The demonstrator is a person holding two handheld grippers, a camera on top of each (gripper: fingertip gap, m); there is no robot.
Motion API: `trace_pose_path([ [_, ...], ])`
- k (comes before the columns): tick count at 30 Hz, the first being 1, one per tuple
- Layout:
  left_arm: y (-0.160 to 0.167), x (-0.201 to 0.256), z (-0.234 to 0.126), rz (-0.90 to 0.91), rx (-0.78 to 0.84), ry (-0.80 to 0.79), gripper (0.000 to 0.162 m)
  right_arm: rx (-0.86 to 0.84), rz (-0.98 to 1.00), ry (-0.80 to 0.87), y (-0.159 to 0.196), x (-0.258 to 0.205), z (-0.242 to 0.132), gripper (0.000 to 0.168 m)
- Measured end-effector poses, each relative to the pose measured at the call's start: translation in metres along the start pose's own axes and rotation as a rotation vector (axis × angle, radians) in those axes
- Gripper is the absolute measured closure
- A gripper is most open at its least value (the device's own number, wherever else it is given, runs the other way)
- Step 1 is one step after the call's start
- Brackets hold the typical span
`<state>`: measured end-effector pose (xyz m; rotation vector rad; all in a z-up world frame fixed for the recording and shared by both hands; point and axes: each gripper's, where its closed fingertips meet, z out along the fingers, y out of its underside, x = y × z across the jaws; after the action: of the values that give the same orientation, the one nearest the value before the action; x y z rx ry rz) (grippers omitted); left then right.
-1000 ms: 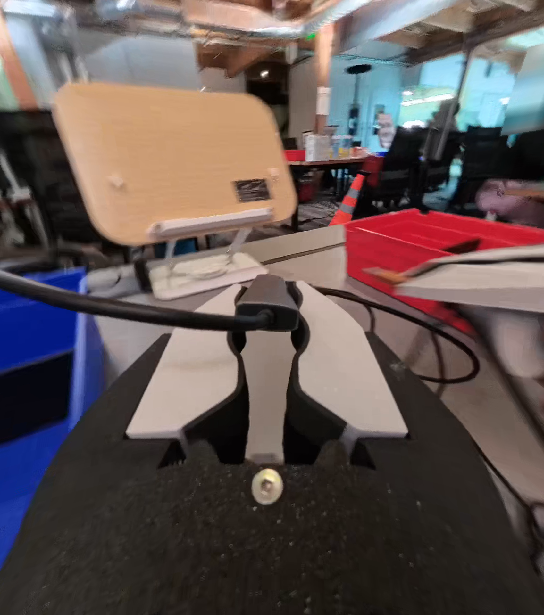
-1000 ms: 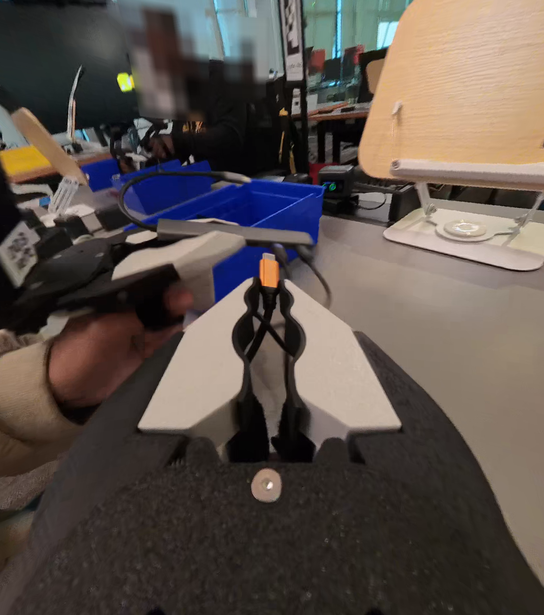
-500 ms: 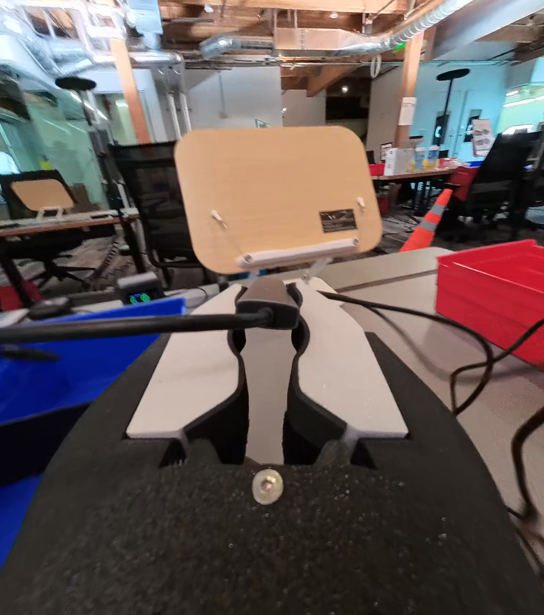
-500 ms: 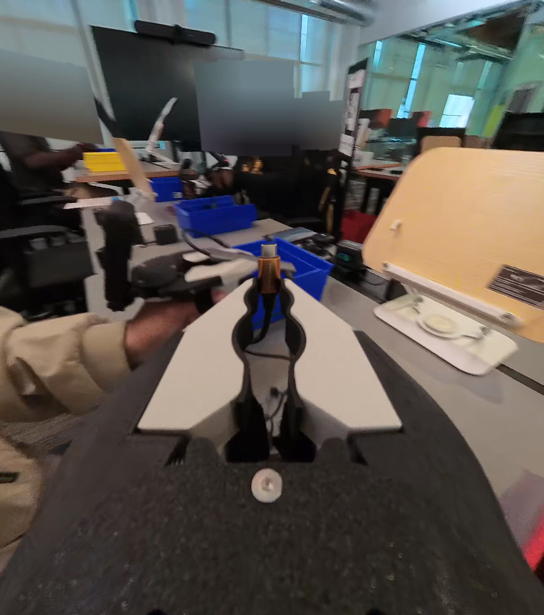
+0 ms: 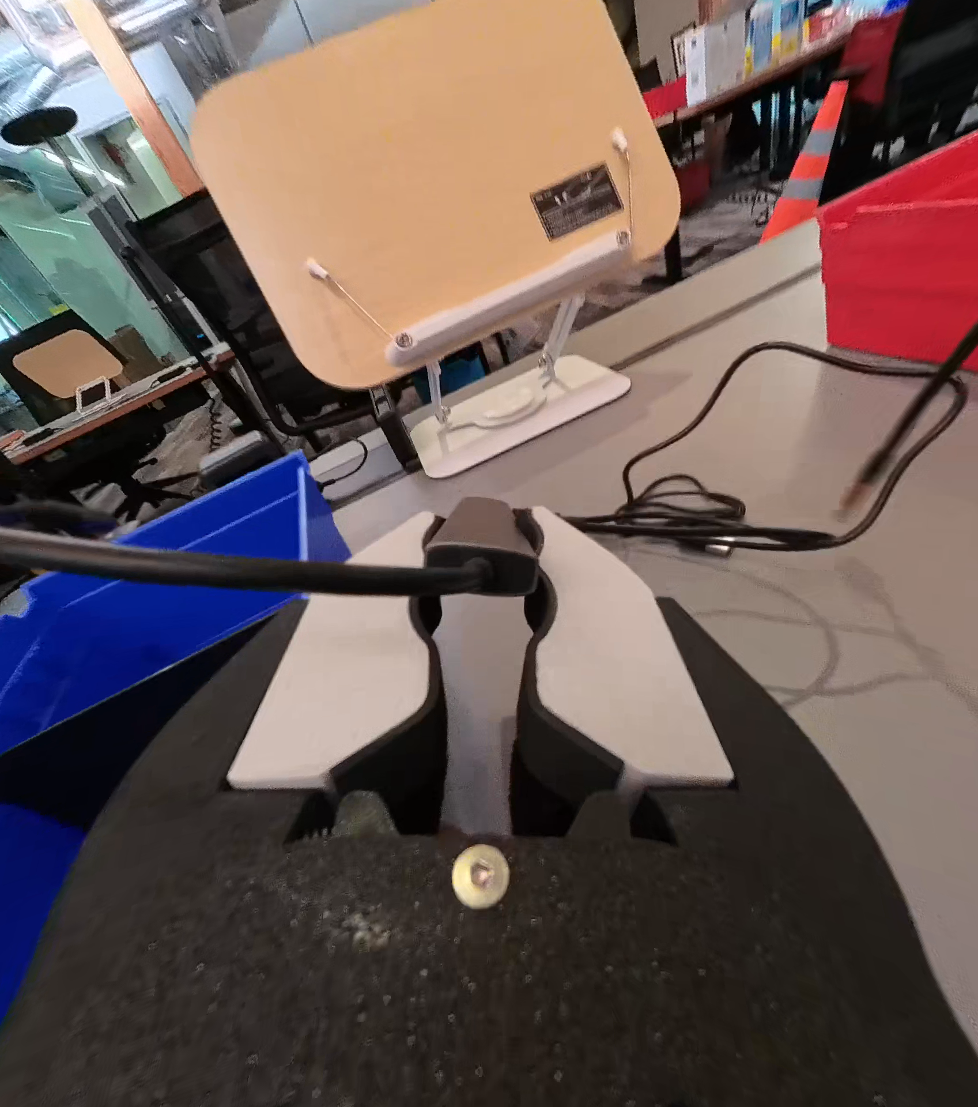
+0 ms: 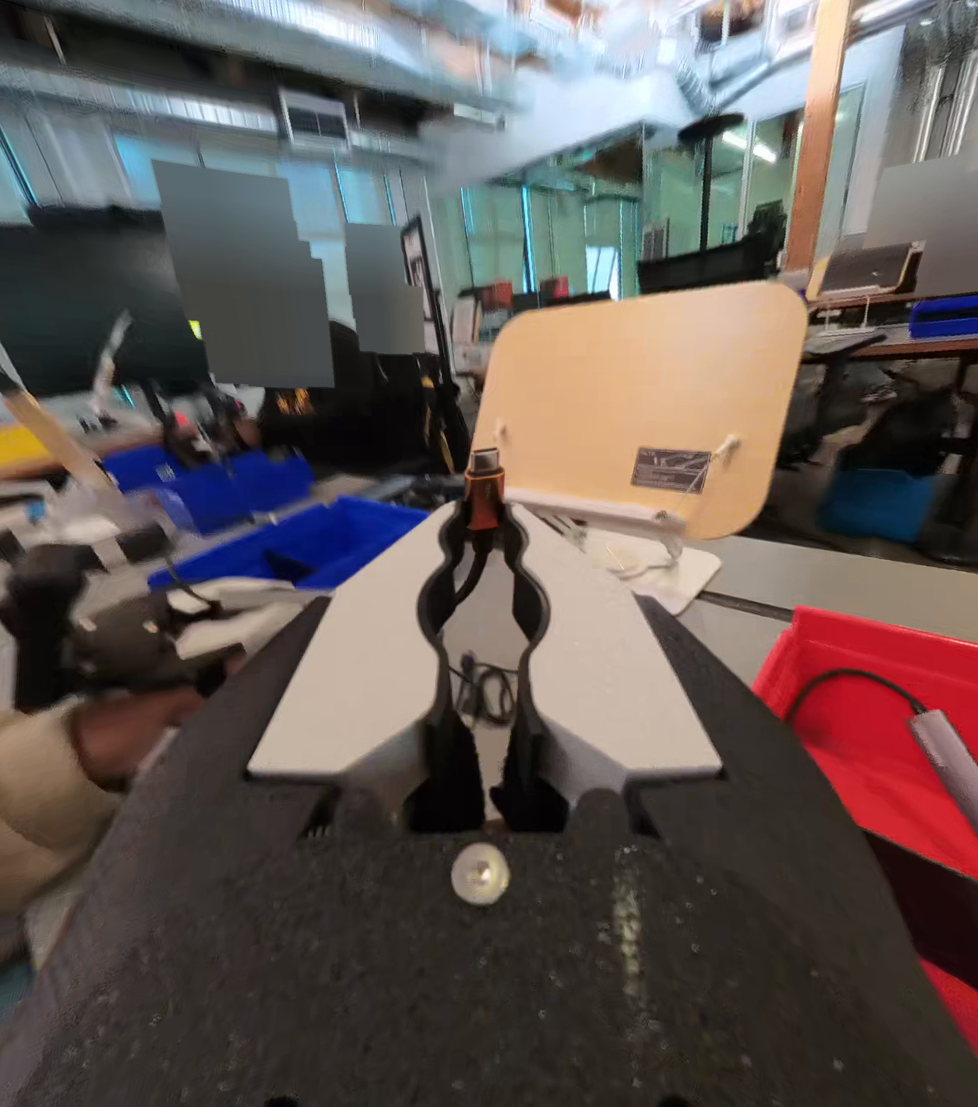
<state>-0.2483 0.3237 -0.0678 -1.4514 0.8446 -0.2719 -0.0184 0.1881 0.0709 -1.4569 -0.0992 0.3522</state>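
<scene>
- Tabletop [image 5: 833,629] — grey, with open room on the right of the left wrist view, where only a loose tangle of thin black cable [image 5: 684,521] lies.
- Edges: a blue bin [image 5: 175,599] closes in on the left side just beside the left gripper [image 5: 481,551]; a red bin [image 5: 923,269] walls the far right; a wooden book stand [image 5: 432,180] on a white base stands ahead at the far edge.
- Counted on this tabletop: one blue bin, one red bin, one book stand, two grippers. More blue bins sit on other tables behind, too blurred to count.
- Left gripper: jaws narrow, clamped on a dark grey adapter block [image 5: 483,539] at the tips. A thick black cord [image 5: 175,563] leaves the block and runs off to the left, above the blue bin's rim.
- Right gripper [image 6: 483,509]: jaws pinched close on an orange plug [image 6: 484,500] that stands upright between the tips, its metal end pointing up — its thin black lead hangs down through the gap.
- Seen in the right wrist view, the red bin [image 6: 893,719] lies just right of that gripper and holds a grey stick-shaped adapter [image 6: 977,802] with a black cord.
- At the left of that view, a hand in a beige sleeve [image 6: 7,797] holds the other gripper, blurred.
</scene>
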Motion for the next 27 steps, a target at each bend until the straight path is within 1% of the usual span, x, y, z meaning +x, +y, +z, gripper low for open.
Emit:
trace_pose_path([
  [1,0.004,0.002,0.002,0.002,-0.015,0.009,0.138,-0.006,0.029,-0.016,-0.001,0.001,-0.002,0.158],
  [2,0.006,0.004,0.004,-0.001,-0.023,0.022,0.138,-0.08,0.034,-0.042,0.011,0.0,0.001,0.158],
  [4,0.015,0.009,0.008,0.002,-0.059,0.047,0.138,-0.321,0.035,-0.106,0.058,-0.008,0.009,0.158],
  [7,0.022,0.012,0.011,-0.019,-0.075,0.076,0.138,-0.545,0.043,-0.209,0.118,-0.032,0.015,0.158],
  [9,0.021,0.011,0.012,-0.032,-0.077,0.077,0.138,-0.712,0.01,-0.277,0.157,-0.05,0.013,0.158],
  [12,0.017,0.009,0.011,-0.015,-0.064,0.07,0.138,-0.868,-0.142,-0.146,0.195,-0.038,0.013,0.152],
  [13,0.016,0.009,0.01,-0.007,-0.059,0.068,0.138,-0.91,-0.163,-0.117,0.204,-0.035,0.013,0.15],
  [16,0.015,0.01,0.009,0.006,-0.055,0.068,0.138,-0.961,-0.17,0.01,0.211,-0.022,0.014,0.127],
  [18,0.014,0.01,0.009,0.013,-0.052,0.069,0.138,-0.932,-0.241,0.097,0.198,-0.014,0.017,0.114],
  [19,0.014,0.01,0.009,0.015,-0.051,0.069,0.138,-0.893,-0.293,0.097,0.189,-0.02,0.021,0.11],
  [20,0.014,0.01,0.009,0.015,-0.05,0.07,0.138,-0.853,-0.308,0.02,0.184,-0.041,0.026,0.11],
  [21,0.014,0.01,0.009,0.014,-0.051,0.073,0.138,-0.833,-0.28,-0.13,0.187,-0.078,0.029,0.114],
  [22,0.014,0.011,0.01,0.014,-0.054,0.076,0.138,-0.837,-0.238,-0.301,0.196,-0.118,0.027,0.117],
  [23,0.015,0.011,0.011,0.014,-0.056,0.077,0.138,-0.851,-0.219,-0.413,0.209,-0.147,0.024,0.12],
  [25,0.015,0.011,0.012,0.008,-0.059,0.08,0.138,-0.906,-0.23,-0.488,0.242,-0.169,0.021,0.128],
  [27,0.016,0.01,0.012,-0.005,-0.062,0.083,0.138,-0.99,-0.189,-0.492,0.271,-0.171,0.019,0.128],
])
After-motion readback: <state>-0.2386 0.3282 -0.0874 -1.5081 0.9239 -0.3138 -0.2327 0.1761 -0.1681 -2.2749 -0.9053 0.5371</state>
